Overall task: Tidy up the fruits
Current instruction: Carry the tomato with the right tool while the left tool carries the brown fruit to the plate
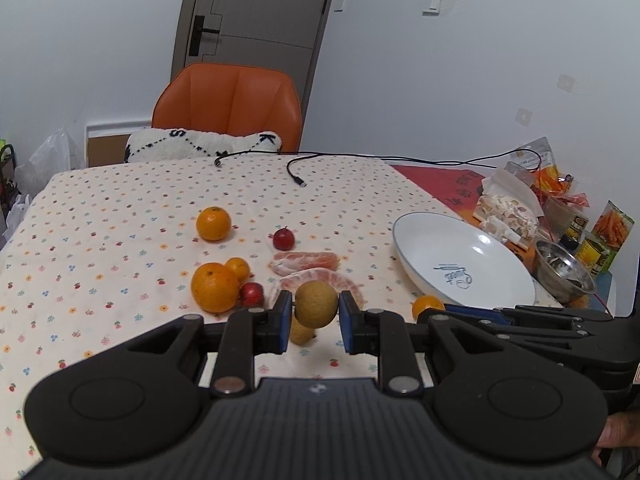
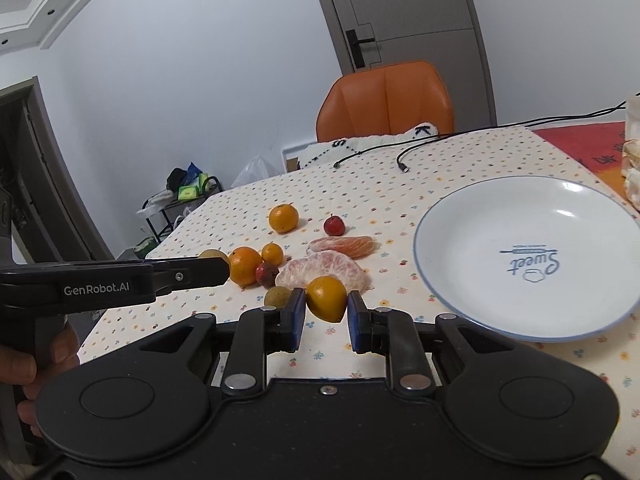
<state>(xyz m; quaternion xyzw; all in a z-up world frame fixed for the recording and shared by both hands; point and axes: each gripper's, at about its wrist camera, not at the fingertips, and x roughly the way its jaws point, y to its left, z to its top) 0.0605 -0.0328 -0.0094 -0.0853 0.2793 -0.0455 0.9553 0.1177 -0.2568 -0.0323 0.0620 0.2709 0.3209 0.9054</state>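
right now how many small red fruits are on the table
2. One red fruit sits alone behind the peeled segments; the other red fruit touches the big orange. More may be hidden behind the grippers.

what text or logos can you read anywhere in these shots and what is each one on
"GenRobot.AI": on the side of the left gripper, seen from the right wrist view.
"Sweet": blue script inside the white plate, upside down here; the small line above it is too small to read.
"S", "K": black letters on the white cushion.
Snack packets and red cloth: print unreadable.
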